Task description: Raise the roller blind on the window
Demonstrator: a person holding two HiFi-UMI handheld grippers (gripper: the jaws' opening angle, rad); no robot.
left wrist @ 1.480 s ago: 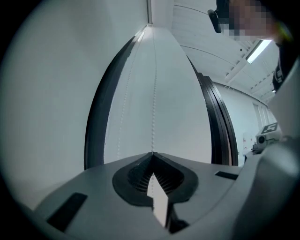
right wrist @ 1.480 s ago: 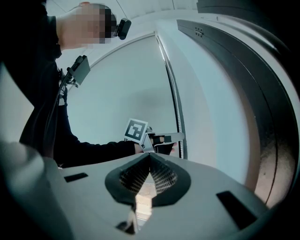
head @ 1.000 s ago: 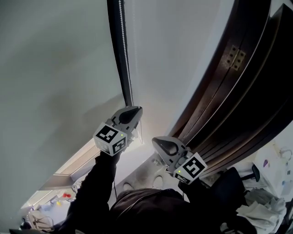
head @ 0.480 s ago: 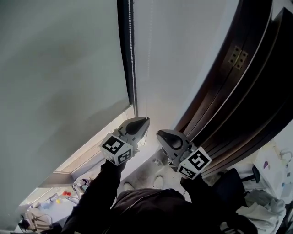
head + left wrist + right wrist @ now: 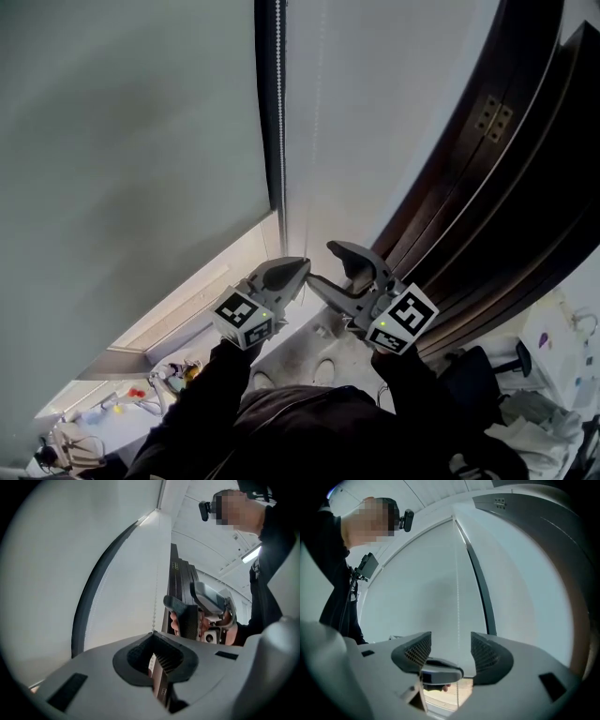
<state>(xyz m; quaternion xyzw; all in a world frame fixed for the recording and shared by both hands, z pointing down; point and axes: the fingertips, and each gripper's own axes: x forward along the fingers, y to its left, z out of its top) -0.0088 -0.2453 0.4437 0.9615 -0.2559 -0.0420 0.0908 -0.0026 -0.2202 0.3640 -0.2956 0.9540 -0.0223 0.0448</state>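
While the left gripper [image 5: 300, 269] has its jaws pressed together on the chain [image 5: 279, 112], the right gripper [image 5: 323, 265] stands just beside it. Its jaws have just been opening and are now wide, the pads touching nothing. The chain hangs upright, and the right gripper view shows it running straight down through the gap between those open jaws. The right hand therefore seems placed to close on it for the next pull. It is a thin white bead strand, taut, running along the dark frame [image 5: 266, 112]. The blind [image 5: 131, 141], flat pale grey fabric, covers the window left of the chain. A bright strip shows below its bottom edge, so it looks only partly raised.
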